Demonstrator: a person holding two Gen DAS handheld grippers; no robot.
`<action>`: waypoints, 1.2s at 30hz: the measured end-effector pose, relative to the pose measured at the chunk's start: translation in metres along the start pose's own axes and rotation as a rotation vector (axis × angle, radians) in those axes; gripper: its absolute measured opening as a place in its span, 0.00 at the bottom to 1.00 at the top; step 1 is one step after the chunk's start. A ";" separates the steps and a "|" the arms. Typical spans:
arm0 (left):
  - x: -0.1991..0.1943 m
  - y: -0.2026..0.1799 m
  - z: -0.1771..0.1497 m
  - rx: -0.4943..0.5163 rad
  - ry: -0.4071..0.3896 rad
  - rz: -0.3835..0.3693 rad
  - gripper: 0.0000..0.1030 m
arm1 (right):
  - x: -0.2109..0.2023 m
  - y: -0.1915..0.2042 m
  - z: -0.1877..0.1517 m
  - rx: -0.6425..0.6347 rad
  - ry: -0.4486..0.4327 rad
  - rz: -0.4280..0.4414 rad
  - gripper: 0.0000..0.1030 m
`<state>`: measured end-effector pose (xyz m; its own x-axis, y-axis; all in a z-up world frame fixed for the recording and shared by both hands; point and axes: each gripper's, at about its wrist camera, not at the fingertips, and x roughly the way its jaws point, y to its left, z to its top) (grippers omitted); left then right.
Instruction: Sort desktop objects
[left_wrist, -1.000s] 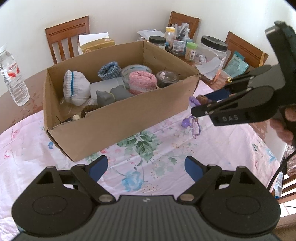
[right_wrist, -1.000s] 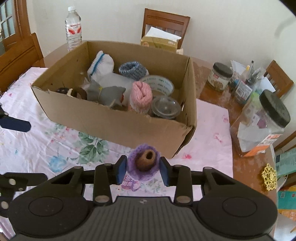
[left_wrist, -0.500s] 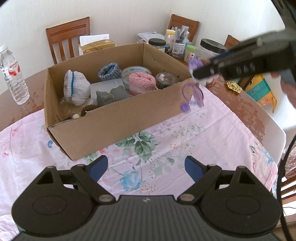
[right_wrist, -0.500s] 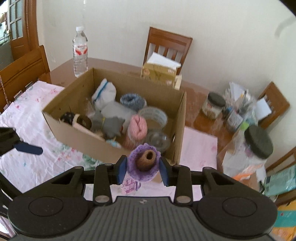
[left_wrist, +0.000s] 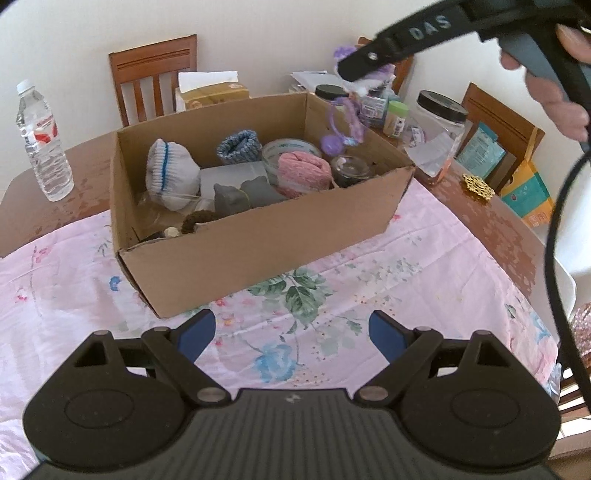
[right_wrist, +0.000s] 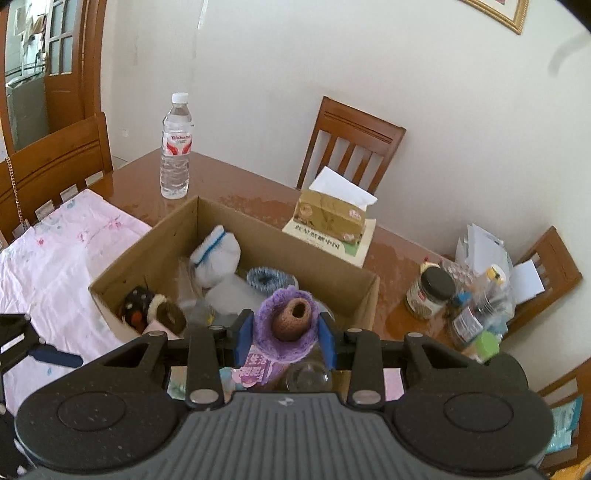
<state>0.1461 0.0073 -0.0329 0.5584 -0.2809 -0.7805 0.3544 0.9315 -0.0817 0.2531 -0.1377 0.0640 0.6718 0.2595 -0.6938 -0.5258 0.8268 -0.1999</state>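
Yarn, a purple crocheted piece (right_wrist: 284, 326) with a brown knitted core, sits pinched between the blue pads of the right tool (right_wrist: 285, 334), whose jaws are drawn narrow around it. It hangs in the air above the cardboard box (left_wrist: 266, 243), over the box's near right corner as the right wrist view has it. In the left wrist view a purple cord with a tag (left_wrist: 341, 125) dangles below the tool, trailing down to about the level of the box's far rim.

That cord is the likeliest source of trouble. If the tool lets go while the piece is over the corner and not the middle, the tag could drape over the rim and pull the piece out, or the piece could land on the wall and roll off onto the floral cloth (left_wrist: 332, 295). The yarn is soft and squashy, so the grip may be holding loose fibres only; a quick swing could shake it free early.

Inside the box things are already crowded: a white sock (left_wrist: 166, 173), a pink roll (left_wrist: 303, 173), a glass jar (left_wrist: 351, 171). A drop from high up could bounce off these.

Beside the box, the left tool (left_wrist: 291, 336) hovers over the surface with its jaws wide and nothing in them, near enough to the box's front wall to nudge it.
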 end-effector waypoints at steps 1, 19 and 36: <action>-0.001 0.001 0.000 -0.003 0.000 0.004 0.87 | 0.003 0.001 0.003 0.001 -0.002 0.002 0.43; -0.003 0.014 0.003 -0.049 -0.007 0.075 0.88 | 0.006 -0.002 -0.009 0.089 0.011 0.039 0.88; -0.012 0.013 0.003 -0.054 -0.033 0.156 0.88 | 0.002 -0.010 -0.045 0.242 0.164 0.055 0.97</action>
<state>0.1464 0.0217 -0.0225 0.6286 -0.1382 -0.7654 0.2209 0.9753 0.0053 0.2366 -0.1682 0.0336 0.5423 0.2398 -0.8053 -0.4059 0.9139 -0.0013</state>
